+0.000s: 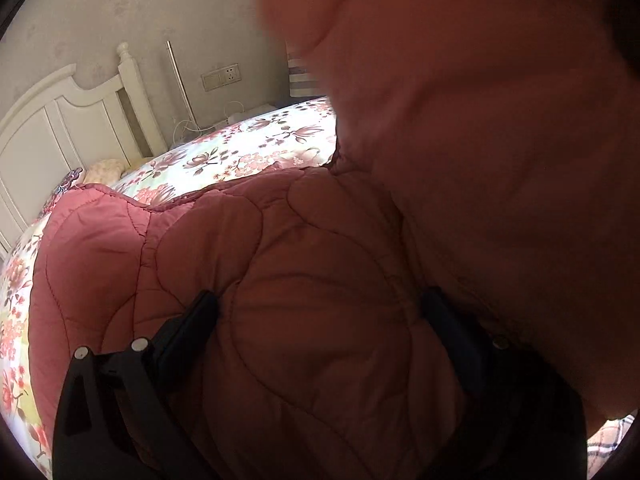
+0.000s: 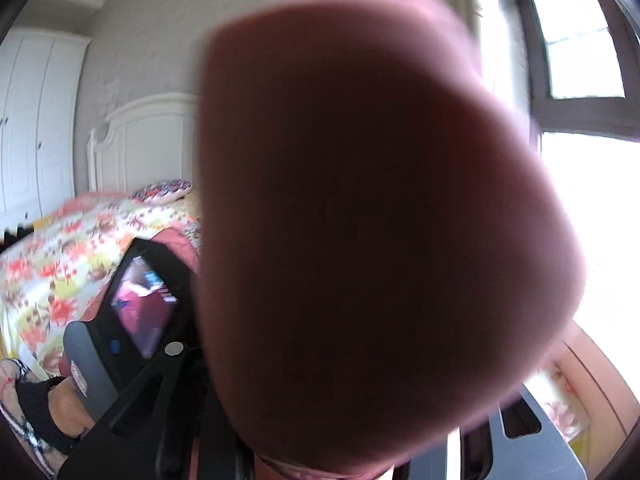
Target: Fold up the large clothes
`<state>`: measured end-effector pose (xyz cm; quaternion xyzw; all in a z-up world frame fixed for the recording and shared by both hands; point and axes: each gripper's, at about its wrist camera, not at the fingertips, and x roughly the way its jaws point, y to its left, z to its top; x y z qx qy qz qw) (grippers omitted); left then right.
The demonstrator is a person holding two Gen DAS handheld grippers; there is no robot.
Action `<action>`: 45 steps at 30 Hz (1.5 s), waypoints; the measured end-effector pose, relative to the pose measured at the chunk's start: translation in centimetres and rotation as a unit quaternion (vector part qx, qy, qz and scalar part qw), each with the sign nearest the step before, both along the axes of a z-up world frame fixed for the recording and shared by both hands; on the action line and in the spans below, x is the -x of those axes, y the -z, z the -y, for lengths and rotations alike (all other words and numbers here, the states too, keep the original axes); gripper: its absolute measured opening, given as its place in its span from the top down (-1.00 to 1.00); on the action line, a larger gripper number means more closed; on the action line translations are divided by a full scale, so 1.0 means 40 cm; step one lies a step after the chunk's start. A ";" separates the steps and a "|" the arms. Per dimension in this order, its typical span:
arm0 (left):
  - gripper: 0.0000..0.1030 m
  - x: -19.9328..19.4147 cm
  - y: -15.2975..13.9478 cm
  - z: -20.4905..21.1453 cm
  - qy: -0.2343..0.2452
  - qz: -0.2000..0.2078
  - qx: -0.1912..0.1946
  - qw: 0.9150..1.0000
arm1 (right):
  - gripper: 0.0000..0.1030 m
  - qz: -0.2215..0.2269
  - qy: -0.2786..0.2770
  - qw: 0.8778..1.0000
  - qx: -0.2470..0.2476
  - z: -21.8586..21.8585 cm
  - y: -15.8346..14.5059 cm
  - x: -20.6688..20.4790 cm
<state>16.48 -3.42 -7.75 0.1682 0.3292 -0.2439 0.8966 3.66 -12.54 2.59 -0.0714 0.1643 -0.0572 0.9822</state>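
The dusty-pink quilted padded garment [image 1: 304, 280] is spread on the floral-printed bedcover [image 1: 248, 144], its piped edge short of the white wooden headboard [image 1: 52, 128]; bare bedcover is seen beyond it. The left gripper [image 1: 320, 308] is held wide, bulging quilting pressed between its fingers. A lifted fold is clamped in the right gripper [image 2: 340, 432], its view mostly blocked

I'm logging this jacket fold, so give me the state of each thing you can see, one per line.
Quilted pink jacket: lying on the bed, one part lifted and blurred.
Left tool: fingers wide apart, jacket fabric bulging between them.
Right tool: jacket fabric bunched between its fingers and covering the lens; grip itself hidden.
Floral bedspread: spread flat.
Window: closed.
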 end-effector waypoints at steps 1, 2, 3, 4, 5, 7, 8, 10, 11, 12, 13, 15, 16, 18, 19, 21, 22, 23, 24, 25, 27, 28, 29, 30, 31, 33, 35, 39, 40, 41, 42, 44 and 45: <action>-0.96 0.006 -0.007 -0.013 -0.003 -0.001 0.008 1.000 | 0.30 -0.004 -0.001 1.000 0.014 -0.018 0.006 -0.009; -0.96 0.013 -0.015 -0.030 -0.004 -0.004 0.018 1.000 | 0.30 -0.008 0.000 1.000 0.026 -0.032 0.012 -0.016; -0.96 0.019 -0.022 -0.045 -0.003 -0.008 0.026 1.000 | 0.30 -0.013 0.002 0.999 0.037 -0.044 0.018 -0.024; -0.96 0.036 -0.034 -0.083 -0.002 -0.019 0.045 0.999 | 0.30 -0.016 0.004 0.999 0.045 -0.049 0.020 -0.028; -0.96 0.048 -0.044 -0.112 0.000 -0.025 0.061 0.998 | 0.30 -0.018 0.007 0.998 0.055 -0.052 0.021 -0.032; -0.96 0.082 -0.074 -0.209 -0.008 -0.020 0.101 0.995 | 0.29 -0.022 0.011 0.998 0.061 -0.052 0.020 -0.036; -0.96 0.089 -0.088 -0.252 -0.020 -0.008 0.110 0.994 | 0.29 -0.023 0.014 0.998 0.064 -0.053 0.020 -0.037; -0.96 0.076 -0.104 -0.319 -0.050 0.004 0.114 0.992 | 0.29 -0.029 0.020 0.996 0.080 -0.070 0.025 -0.043; -0.96 0.050 -0.105 -0.362 -0.074 0.001 0.118 0.990 | 0.29 -0.032 0.020 0.996 0.086 -0.084 0.028 -0.046; -0.96 0.016 -0.097 -0.405 -0.100 -0.015 0.127 0.987 | 0.29 -0.038 0.020 0.995 0.095 -0.105 0.032 -0.055; -0.94 -0.020 -0.084 -0.451 -0.127 -0.037 0.145 0.981 | 0.28 -0.042 0.019 0.994 0.103 -0.125 0.036 -0.059; -0.93 -0.064 -0.056 -0.507 -0.137 -0.081 0.191 0.969 | 0.27 -0.051 0.009 0.989 0.138 -0.185 0.051 -0.077; -0.92 -0.087 -0.030 -0.521 -0.119 -0.115 0.214 0.963 | 0.25 -0.053 0.005 0.987 0.151 -0.206 0.057 -0.088; -0.83 -0.107 0.007 -0.517 -0.100 -0.148 0.227 0.957 | 0.18 -0.061 -0.013 0.980 0.189 -0.272 0.086 -0.104; -0.82 -0.110 0.027 -0.513 -0.098 -0.155 0.232 0.955 | 0.17 -0.063 -0.021 0.973 0.219 -0.307 0.109 -0.110; -0.80 -0.110 0.042 -0.523 -0.098 -0.162 0.246 0.951 | 0.08 -0.071 -0.035 0.949 0.304 -0.379 0.185 -0.122; -0.78 -0.109 0.044 -0.538 -0.100 -0.166 0.251 0.948 | -0.01 -0.078 -0.036 0.939 0.332 -0.398 0.219 -0.130; -0.78 -0.105 0.041 -0.547 -0.104 -0.165 0.248 0.949 | -0.05 -0.079 -0.032 0.931 0.355 -0.411 0.250 -0.137; -0.78 -0.096 0.031 -0.568 -0.113 -0.156 0.241 0.951 | -0.08 -0.079 -0.029 0.927 0.366 -0.415 0.267 -0.142; -0.80 -0.087 0.015 -0.593 -0.127 -0.142 0.227 0.955 | -0.09 -0.081 -0.027 0.924 0.372 -0.416 0.276 -0.148; -0.80 -0.068 -0.025 -0.636 -0.161 -0.107 0.201 0.960 | -0.09 -0.088 -0.028 0.927 0.364 -0.412 0.269 -0.156; -0.79 -0.057 -0.049 -0.647 -0.175 -0.087 0.189 0.962 | -0.09 -0.090 -0.028 0.927 0.363 -0.412 0.266 -0.159; -0.79 -0.039 -0.105 -0.661 -0.193 -0.045 0.169 0.965 | -0.09 -0.089 -0.028 0.926 0.366 -0.414 0.267 -0.161; -0.79 -0.022 -0.147 -0.662 -0.194 -0.020 0.164 0.967 | -0.09 -0.085 -0.029 0.922 0.378 -0.420 0.274 -0.159; -0.82 -0.010 -0.184 -0.659 -0.188 -0.002 0.164 0.968 | -0.09 -0.080 -0.030 0.918 0.388 -0.425 0.281 -0.156; -0.92 0.007 -0.277 -0.625 -0.150 0.032 0.165 0.974 | -0.13 -0.072 -0.034 0.902 0.425 -0.437 0.310 -0.148; -0.95 0.008 -0.340 -0.543 -0.090 0.046 0.148 0.984 | -0.15 -0.061 -0.037 0.878 0.474 -0.452 0.345 -0.138; -0.95 -0.048 -0.357 -0.335 -0.007 -0.001 0.086 0.996 | -0.17 -0.056 -0.038 0.862 0.502 -0.455 0.362 -0.131; -0.95 -0.073 -0.339 -0.289 -0.003 -0.015 0.065 0.998 | -0.17 -0.056 -0.039 0.862 0.502 -0.453 0.362 -0.131; -0.95 -0.098 -0.323 -0.273 0.000 -0.031 0.048 0.998 | -0.17 -0.054 -0.040 0.862 0.502 -0.451 0.365 -0.139; -0.95 -0.111 -0.294 -0.244 -0.001 -0.040 0.031 0.999 | -0.17 -0.052 -0.039 0.862 0.502 -0.447 0.366 -0.139; -0.96 -0.189 -0.216 -0.207 -0.026 -0.067 -0.025 0.997 | -0.17 -0.048 -0.039 0.862 0.504 -0.441 0.367 -0.135; -0.96 -0.210 -0.176 -0.210 -0.029 -0.082 -0.027 0.996 | -0.17 -0.045 -0.040 0.862 0.504 -0.434 0.368 -0.133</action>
